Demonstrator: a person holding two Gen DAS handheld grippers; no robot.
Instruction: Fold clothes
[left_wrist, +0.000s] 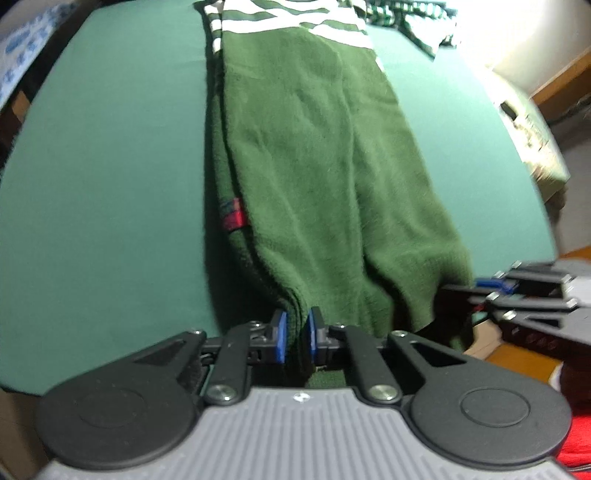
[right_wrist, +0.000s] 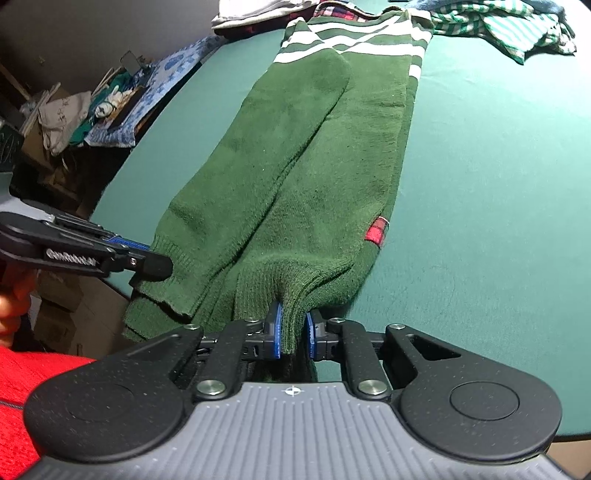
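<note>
- On the green felt-like counter, seen from the left wrist, a dark green fleecy sweater lies folded into a long narrow strip that runs from the near edge toward the far edge, where white stripes cross it.
- A small red fabric tag sticks out of the sweater's left side seam.
- The left gripper has its blue ribbed pads pressed on the sweater's ribbed hem at the near edge; the jaws are nearly together, with only the bunched knit between them.
- At the right of this view the right gripper shows side-on, black with a blue pad, at the hem's other corner, which droops over the near edge.
- A green and white checked garment lies crumpled at the far edge, partly washed out by glare.
- From the right wrist, the same sweater shows two sleeves folded lengthwise over the body, meeting in a slanting line.
- The right gripper pinches a gathered fold of ribbed hem, its jaws narrowly apart and filled with cloth.
- Only this view shows the left gripper from outside, its black tips on the hem's corner, with fingers of the hand behind it and a red knitted sleeve below.
- It alone shows the red tag as plaid, the checked garment clearly, and a cluttered heap of cloth and boxes past the counter's left edge.
</note>
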